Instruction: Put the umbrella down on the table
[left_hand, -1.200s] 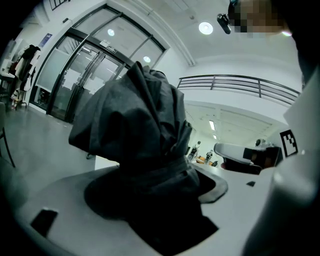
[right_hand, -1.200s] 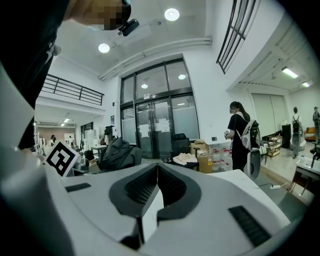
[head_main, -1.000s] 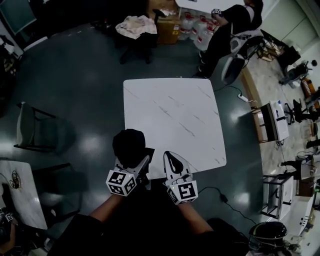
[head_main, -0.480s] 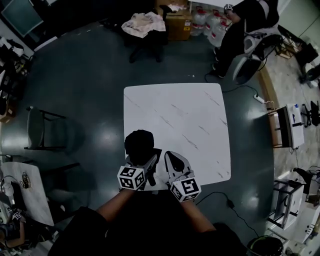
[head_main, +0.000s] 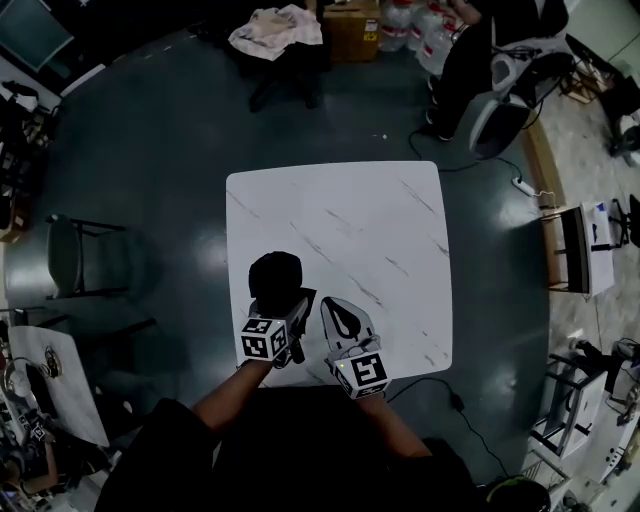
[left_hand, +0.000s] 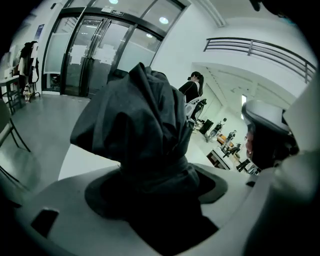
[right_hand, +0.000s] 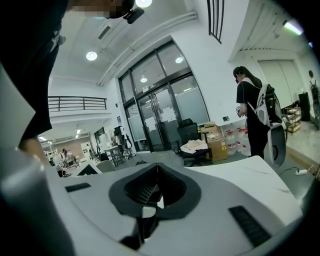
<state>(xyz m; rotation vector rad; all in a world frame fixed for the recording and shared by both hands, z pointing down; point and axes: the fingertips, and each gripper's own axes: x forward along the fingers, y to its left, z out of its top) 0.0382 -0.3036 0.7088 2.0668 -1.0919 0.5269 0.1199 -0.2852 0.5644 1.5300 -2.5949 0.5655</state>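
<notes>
We are clamping the umbrella (head_main: 275, 279) in the left gripper (head_main: 293, 311) over the table's (head_main: 350, 215) near edge, with the right gripper (head_main: 337, 316) pinched shut, empty.

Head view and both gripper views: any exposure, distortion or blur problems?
Head view: dim overall, glare spots on the dark floor, the white table bright, the umbrella a featureless black mass. Left gripper view: strong fisheye curving the railing, black corners, umbrella folds fairly sharp. Right gripper view: same fisheye, bright even room light, background clear.
</notes>
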